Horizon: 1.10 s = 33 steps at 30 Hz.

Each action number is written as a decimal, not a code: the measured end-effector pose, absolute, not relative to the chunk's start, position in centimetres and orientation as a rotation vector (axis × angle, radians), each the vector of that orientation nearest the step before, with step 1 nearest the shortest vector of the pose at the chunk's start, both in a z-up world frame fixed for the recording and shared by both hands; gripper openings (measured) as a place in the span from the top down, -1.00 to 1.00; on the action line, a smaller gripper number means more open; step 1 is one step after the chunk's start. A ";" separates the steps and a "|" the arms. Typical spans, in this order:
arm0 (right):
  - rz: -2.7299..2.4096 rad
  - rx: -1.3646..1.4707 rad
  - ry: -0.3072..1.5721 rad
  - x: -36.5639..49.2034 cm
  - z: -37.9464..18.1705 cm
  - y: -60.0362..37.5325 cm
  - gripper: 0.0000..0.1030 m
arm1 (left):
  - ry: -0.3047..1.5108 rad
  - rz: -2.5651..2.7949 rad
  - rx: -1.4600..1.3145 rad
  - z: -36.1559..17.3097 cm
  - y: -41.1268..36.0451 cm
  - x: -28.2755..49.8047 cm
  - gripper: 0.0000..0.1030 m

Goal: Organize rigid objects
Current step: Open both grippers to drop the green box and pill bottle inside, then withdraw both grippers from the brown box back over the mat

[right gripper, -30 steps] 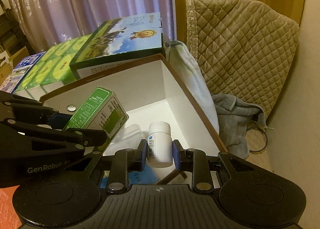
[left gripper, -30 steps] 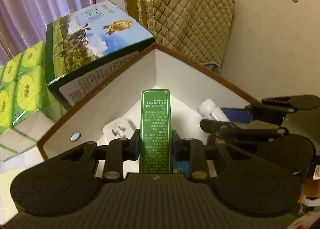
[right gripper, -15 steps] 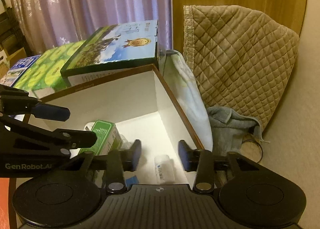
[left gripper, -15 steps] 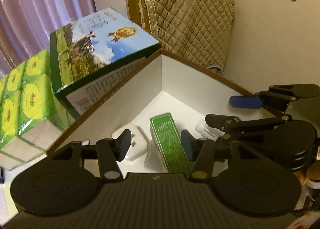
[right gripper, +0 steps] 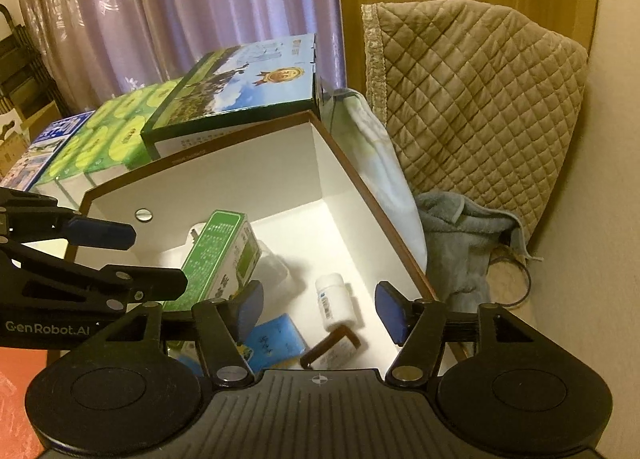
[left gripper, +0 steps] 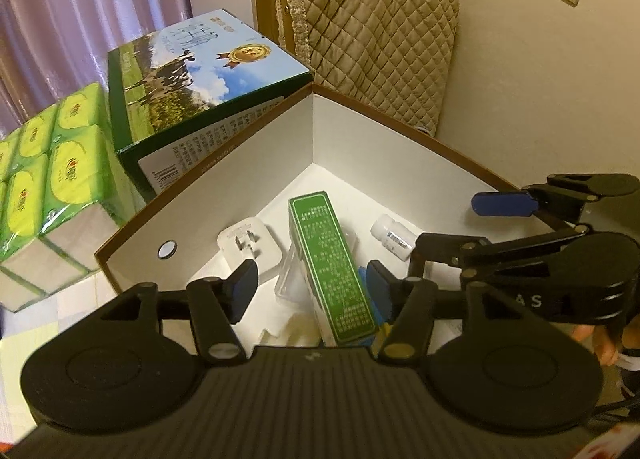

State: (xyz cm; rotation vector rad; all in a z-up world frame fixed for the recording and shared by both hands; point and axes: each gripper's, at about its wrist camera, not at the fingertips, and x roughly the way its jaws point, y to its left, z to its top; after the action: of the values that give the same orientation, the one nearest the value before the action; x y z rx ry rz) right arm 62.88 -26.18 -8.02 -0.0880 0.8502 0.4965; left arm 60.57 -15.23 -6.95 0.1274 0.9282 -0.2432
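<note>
We've got both tongs spread wide over the white box (left gripper: 280, 147), left tongs (left gripper: 312, 291) and right tongs (right gripper: 320, 313) empty. The green carton (left gripper: 332, 259) leans inside beside the plug adapter (left gripper: 248, 243); the pill bottle (right gripper: 334, 301) lies on the box floor.

Both grippers are built in black, with round discs and ribbed housings. Blue pads (left gripper: 242, 285) are fitted; "GenRobot.AI" is printed in white.

In the storage box (left gripper: 280, 147), the green carton's (left gripper: 332, 267) near end is hidden behind the left gripper's body, its print is too small to read, the left gripper's finger (right gripper: 100, 233) covers the white plug adapter (right gripper: 197, 233), and the blue packet (right gripper: 276, 339) is partly hidden.
</note>
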 end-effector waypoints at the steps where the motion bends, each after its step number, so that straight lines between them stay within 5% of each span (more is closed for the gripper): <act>1: 0.496 -0.087 0.849 62.7 -7.9 -26.2 -0.18 | 0.926 -0.240 0.124 -6.8 -15.1 60.3 -0.09; 13: 0.509 -0.057 0.811 59.0 -5.7 -26.8 -0.23 | 0.851 -0.197 0.090 -4.3 -13.3 55.6 -0.19; 21: 0.497 -0.022 0.797 54.9 -4.3 -27.3 -0.24 | 0.755 -0.172 0.134 -2.2 -12.4 50.6 -0.44; 33: 0.450 0.013 0.791 46.5 -2.8 -27.1 -0.25 | 0.721 -0.150 0.141 -0.2 -9.7 42.4 -0.44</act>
State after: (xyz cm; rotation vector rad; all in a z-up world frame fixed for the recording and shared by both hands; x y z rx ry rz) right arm 46.48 -27.10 -2.82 0.0127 0.7914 0.4504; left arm 42.39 -9.69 -0.24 0.1410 0.7213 -0.1503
